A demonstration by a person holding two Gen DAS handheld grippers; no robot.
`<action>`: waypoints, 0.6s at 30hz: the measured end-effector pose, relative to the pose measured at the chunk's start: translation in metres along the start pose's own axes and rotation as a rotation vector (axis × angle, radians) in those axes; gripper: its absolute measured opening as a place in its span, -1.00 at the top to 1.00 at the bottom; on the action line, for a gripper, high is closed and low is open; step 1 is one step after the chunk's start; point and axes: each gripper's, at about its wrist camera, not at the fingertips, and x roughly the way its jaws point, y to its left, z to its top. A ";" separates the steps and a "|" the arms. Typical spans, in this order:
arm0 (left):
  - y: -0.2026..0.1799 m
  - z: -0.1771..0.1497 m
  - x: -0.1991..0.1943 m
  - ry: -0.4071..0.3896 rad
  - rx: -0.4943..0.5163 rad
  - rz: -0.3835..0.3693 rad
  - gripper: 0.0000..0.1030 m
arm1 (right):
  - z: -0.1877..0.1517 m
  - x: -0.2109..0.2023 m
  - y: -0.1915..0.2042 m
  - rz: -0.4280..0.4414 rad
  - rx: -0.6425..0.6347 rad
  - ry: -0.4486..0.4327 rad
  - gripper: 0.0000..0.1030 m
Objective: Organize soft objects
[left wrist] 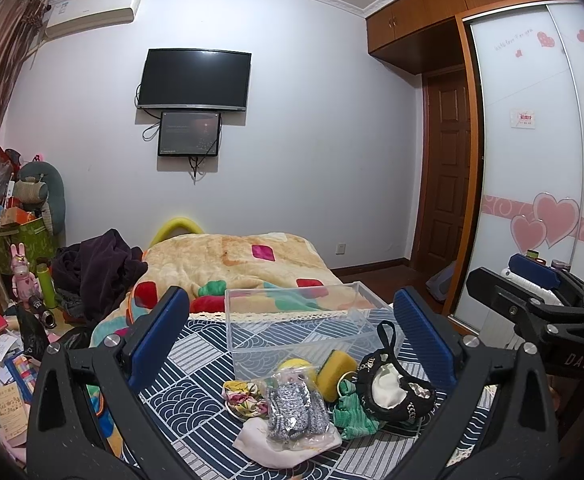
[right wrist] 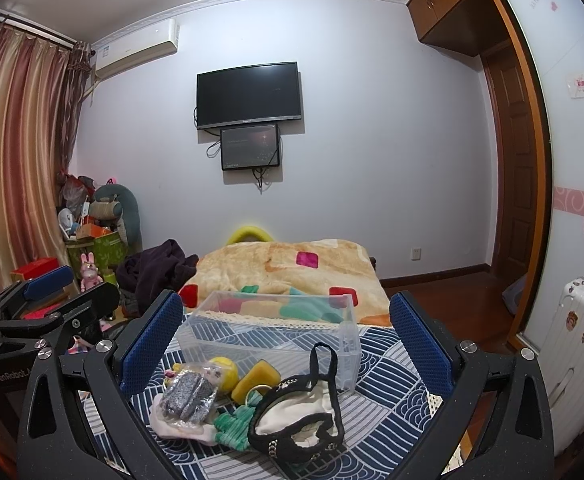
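A pile of soft objects lies on the blue patterned cloth [left wrist: 195, 364]: a black and white pouch [left wrist: 392, 388] [right wrist: 298, 420], a green knit piece [left wrist: 352, 408] [right wrist: 231, 426], a yellow sponge [left wrist: 334, 372] [right wrist: 255, 378], a yellow ball [left wrist: 296, 366] [right wrist: 225, 372], a bagged grey item [left wrist: 296, 404] [right wrist: 189, 394], a floral scrunchie [left wrist: 241, 396] and a white cloth [left wrist: 283, 444]. An empty clear plastic box [left wrist: 300, 320] [right wrist: 275, 324] stands behind them. My left gripper [left wrist: 292, 328] and right gripper [right wrist: 285, 340] are both open and empty, above the pile.
A colourful blanket [left wrist: 251, 264] covers the bed beyond the box. Dark clothes [left wrist: 99, 268] and clutter lie at the left. A white suitcase [right wrist: 568, 356] and a sliding wardrobe [left wrist: 532, 160] stand at the right. The right gripper shows in the left wrist view [left wrist: 540, 292].
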 end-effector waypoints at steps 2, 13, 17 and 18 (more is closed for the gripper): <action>0.000 0.000 -0.001 -0.002 0.000 -0.001 -1.00 | 0.000 0.000 0.000 0.001 0.000 -0.001 -1.00; 0.002 -0.004 0.004 0.022 -0.007 -0.038 -1.00 | -0.005 0.003 -0.003 -0.002 -0.001 0.003 -1.00; 0.004 -0.013 0.018 0.087 -0.011 -0.046 -1.00 | -0.012 0.009 -0.009 0.007 0.007 0.040 -1.00; 0.005 -0.017 0.022 0.108 -0.018 -0.049 -1.00 | -0.015 0.011 -0.012 0.008 0.010 0.052 -1.00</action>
